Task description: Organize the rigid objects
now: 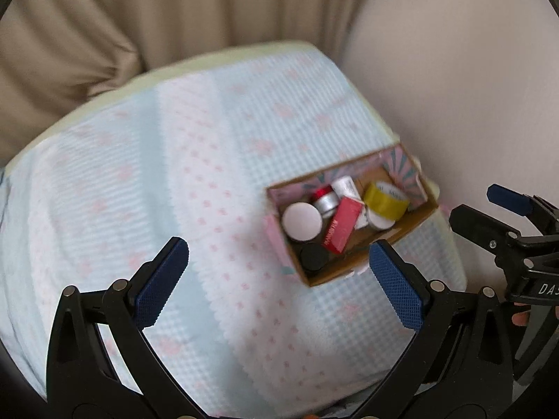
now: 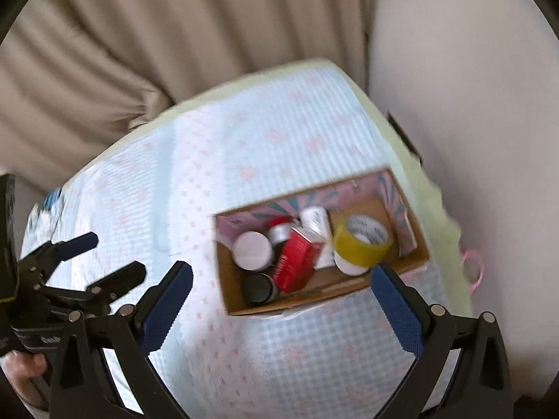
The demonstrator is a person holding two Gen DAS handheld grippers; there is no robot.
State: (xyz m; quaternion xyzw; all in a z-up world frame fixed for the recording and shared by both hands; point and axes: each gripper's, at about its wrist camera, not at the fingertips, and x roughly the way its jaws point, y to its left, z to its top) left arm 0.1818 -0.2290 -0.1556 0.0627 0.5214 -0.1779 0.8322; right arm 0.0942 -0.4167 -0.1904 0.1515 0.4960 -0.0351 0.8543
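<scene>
A cardboard box [image 1: 417, 221] [image 2: 237, 302] sits on the table at the right. In it lie a red carton [image 1: 340, 225] [image 2: 297, 262], a yellow tape roll [image 1: 386, 200] [image 2: 363, 241], a white-lidded jar [image 1: 302, 221] [image 2: 252, 248], a black-lidded jar [image 1: 313, 256] [image 2: 259, 288] and a silver tin [image 1: 326, 202]. My left gripper [image 1: 277, 267] is open and empty, above the cloth just left of the box. My right gripper [image 2: 281, 291] is open and empty, above the box's near side. Each gripper shows in the other's view: the right one [image 1: 489, 209], the left one [image 2: 108, 258].
A light blue and white cloth with pink dots [image 1: 174, 174] [image 2: 279, 366] covers the table. Beige curtains [image 1: 139, 17] [image 2: 139, 35] hang behind and a pale wall [image 1: 454, 70] stands at the right. A pink object [image 2: 471, 269] lies beyond the table's right edge.
</scene>
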